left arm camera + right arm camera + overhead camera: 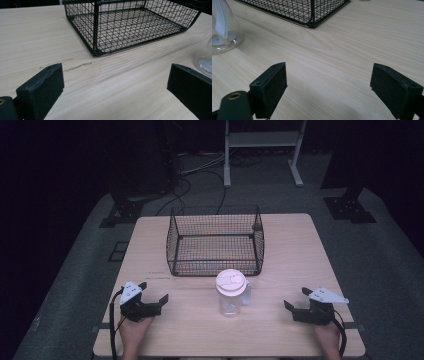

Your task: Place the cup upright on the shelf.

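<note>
A clear plastic jar (230,294) with a pale pink lid stands upright near the table's front middle, just in front of an empty black wire basket (215,241). My left gripper (153,291) rests open at the front left, well left of the jar, with nothing between its jaws. My right gripper (297,298) rests open at the front right, also apart from the jar. In the left gripper view (115,82) the jar's base (205,62) sits at the right edge. In the right gripper view (329,85) the jar (223,32) stands at the far left, with a white strap on its side.
The light wooden table (300,250) has bare surface on both sides of the basket (125,25) (299,10). A faint scuff mark (77,66) lies in front of the basket's corner. Beyond the table stand a white frame (262,150) and cables on dark floor.
</note>
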Action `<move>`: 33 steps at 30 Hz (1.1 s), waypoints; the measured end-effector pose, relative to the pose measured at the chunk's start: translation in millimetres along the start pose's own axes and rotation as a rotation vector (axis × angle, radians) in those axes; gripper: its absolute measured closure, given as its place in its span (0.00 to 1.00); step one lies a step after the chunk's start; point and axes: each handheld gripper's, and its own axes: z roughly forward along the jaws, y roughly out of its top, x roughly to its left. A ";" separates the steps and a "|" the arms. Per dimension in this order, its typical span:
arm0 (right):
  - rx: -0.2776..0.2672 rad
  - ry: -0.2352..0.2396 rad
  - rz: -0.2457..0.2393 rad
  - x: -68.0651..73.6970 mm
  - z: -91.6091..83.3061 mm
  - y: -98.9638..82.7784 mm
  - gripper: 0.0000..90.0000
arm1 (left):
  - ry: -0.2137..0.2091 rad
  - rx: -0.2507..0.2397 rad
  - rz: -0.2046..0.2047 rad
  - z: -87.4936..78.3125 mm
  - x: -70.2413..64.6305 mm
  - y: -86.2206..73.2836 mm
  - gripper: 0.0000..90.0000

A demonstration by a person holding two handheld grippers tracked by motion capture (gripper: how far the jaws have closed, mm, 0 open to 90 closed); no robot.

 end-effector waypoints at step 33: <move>0.010 -0.014 -0.015 2.1 0.6 0.0 0.14 | -0.160 -0.059 0.179 9.2 -45.8 52.7 0.00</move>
